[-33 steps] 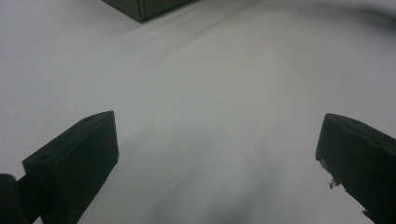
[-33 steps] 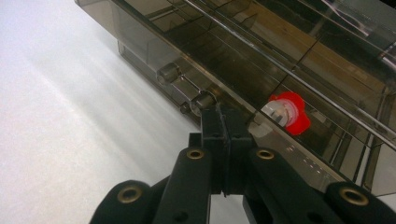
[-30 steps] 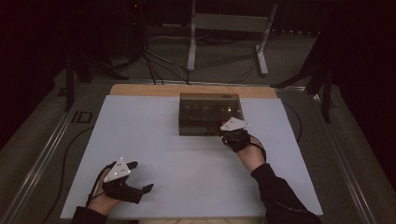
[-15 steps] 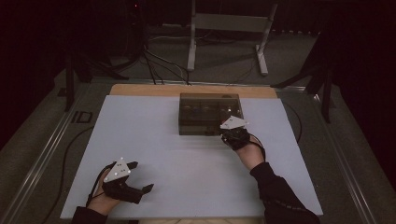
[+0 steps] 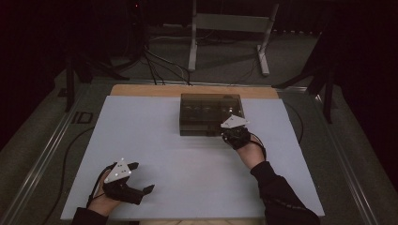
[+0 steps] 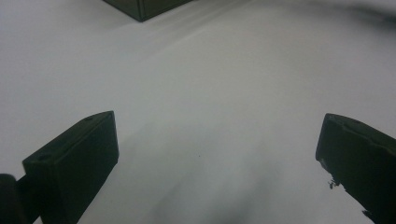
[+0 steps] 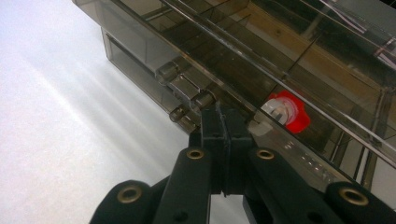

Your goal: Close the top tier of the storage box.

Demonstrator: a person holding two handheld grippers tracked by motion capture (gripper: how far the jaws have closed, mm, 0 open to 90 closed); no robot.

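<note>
- The smoke-tinted transparent plastic compartment box [image 5: 211,114] sits toward the far middle of the pale blue-grey counter [image 5: 159,145], with its lid down as far as the pictures show.
- The right claw [image 5: 233,132] is at the box's near right front edge; in the right gripper view its two black jaws are pressed flat together with nothing visible between them, the tips [image 7: 223,122] just under the clear plastic latch [image 7: 187,88] on the box's front wall.
- My reading: the work is at an early stage, with the closed tips nudging at the latch. The lid is not yet raised, and whether the latch is released I cannot tell.
- A small red-and-white part [image 7: 285,111] lies inside a compartment behind the tinted wall, untouched.
- The left claw [image 5: 141,180] rests near the front left of the counter, well apart from the box, its jaws spread wide and empty.
- What seems left: freeing the latch, lifting the lid, then reaching the contents.
- No brand, label or readable writing is legible on the box or counter; faint marks on the box front are too blurred to read.
</note>
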